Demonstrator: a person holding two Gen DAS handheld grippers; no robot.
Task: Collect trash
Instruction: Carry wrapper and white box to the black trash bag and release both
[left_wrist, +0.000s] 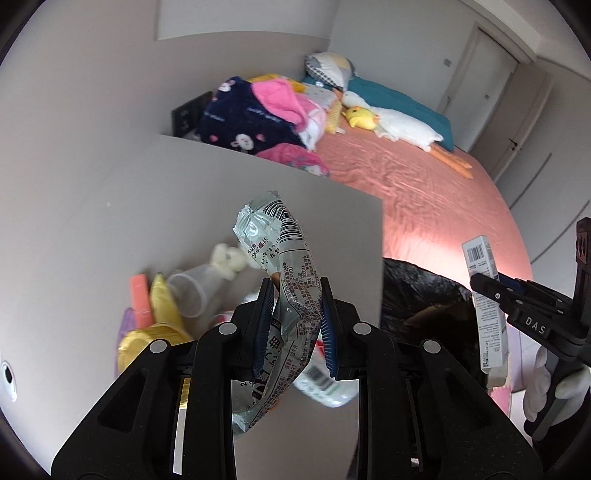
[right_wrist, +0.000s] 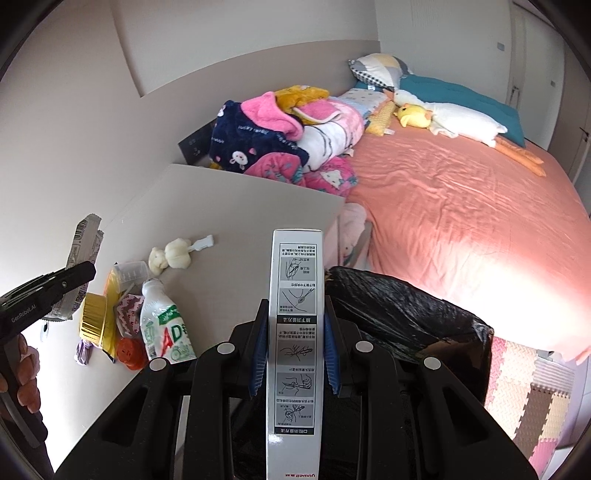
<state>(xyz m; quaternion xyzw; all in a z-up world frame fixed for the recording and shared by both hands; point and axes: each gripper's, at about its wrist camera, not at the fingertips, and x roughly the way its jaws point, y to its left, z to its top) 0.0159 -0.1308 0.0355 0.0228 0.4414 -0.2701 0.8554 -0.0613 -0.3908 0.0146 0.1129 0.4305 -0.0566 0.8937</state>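
Note:
My left gripper is shut on a crumpled silver snack wrapper held above the grey bedside table; from the right wrist view the same gripper and wrapper show at the far left. My right gripper is shut on a long white carton printed with instruction drawings, standing upright between the blue pads. That carton and right gripper appear at the right of the left wrist view. A bin lined with a black bag sits just beyond the table's edge, beside the bed.
More litter lies on the table: a white AD drink bottle, a clear plastic cup, cotton wads, a gold foil cup, an orange cap, yellow packets. A pink-sheeted bed with piled clothes and a plush goose lies behind.

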